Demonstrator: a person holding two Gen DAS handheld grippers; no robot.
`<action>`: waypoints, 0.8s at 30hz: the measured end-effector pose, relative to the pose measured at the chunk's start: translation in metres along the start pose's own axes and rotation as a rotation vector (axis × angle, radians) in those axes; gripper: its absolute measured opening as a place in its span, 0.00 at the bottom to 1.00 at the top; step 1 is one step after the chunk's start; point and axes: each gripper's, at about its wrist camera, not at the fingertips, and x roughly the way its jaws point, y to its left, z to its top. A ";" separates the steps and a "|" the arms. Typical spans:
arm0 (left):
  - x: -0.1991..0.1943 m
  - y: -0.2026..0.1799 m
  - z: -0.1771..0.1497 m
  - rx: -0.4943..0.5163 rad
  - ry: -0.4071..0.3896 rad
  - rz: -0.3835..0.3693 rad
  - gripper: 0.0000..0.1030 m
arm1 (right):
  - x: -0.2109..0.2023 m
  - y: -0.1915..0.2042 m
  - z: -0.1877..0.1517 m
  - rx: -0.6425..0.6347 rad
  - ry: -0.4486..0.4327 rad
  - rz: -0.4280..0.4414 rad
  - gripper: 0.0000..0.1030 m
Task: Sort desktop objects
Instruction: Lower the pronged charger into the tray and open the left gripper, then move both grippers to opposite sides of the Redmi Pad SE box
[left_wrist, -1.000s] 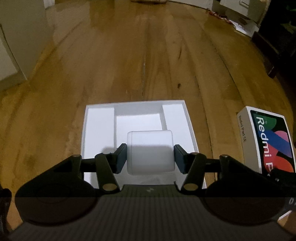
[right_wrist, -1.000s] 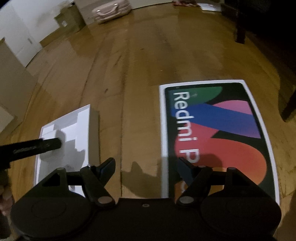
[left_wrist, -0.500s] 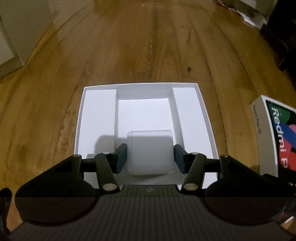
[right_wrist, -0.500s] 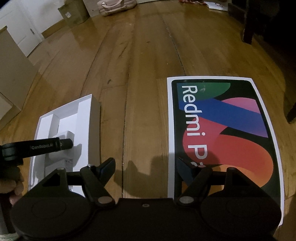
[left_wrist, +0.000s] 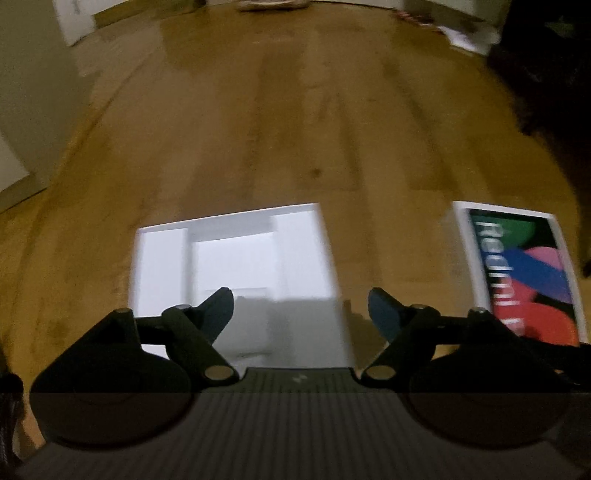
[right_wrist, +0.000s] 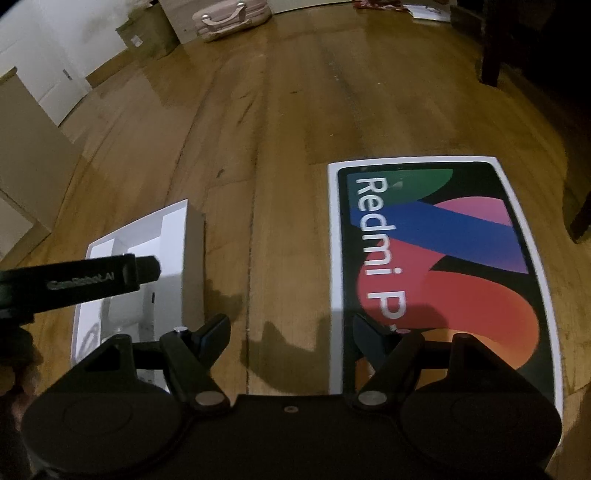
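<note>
Left wrist view: white charger (left_wrist: 255, 325) is lodged in white tray (left_wrist: 159, 258), left gripper (left_wrist: 301, 308) opening clear of it; Redmi box lid (right_wrist: 439, 266) is left unplaced beneath empty, parted right gripper (right_wrist: 290, 341).

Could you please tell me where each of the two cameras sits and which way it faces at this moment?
Left wrist: on the left gripper, angled down at the white tray holding the white charger; its jaws are opening, clear of the charger.
Right wrist: on the right gripper, angled down at the wooden floor and Redmi box; jaws open, empty.
Shared: tray, box, floor.
</note>
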 end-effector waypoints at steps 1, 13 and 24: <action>-0.002 -0.006 -0.001 0.000 0.005 -0.020 0.79 | -0.002 -0.003 0.001 -0.003 0.000 -0.010 0.76; -0.007 -0.056 -0.028 -0.038 0.053 -0.110 0.79 | -0.026 -0.076 0.000 0.056 -0.033 -0.147 0.77; -0.003 -0.120 -0.044 0.116 0.055 -0.158 0.82 | -0.017 -0.096 -0.009 0.015 0.032 -0.372 0.81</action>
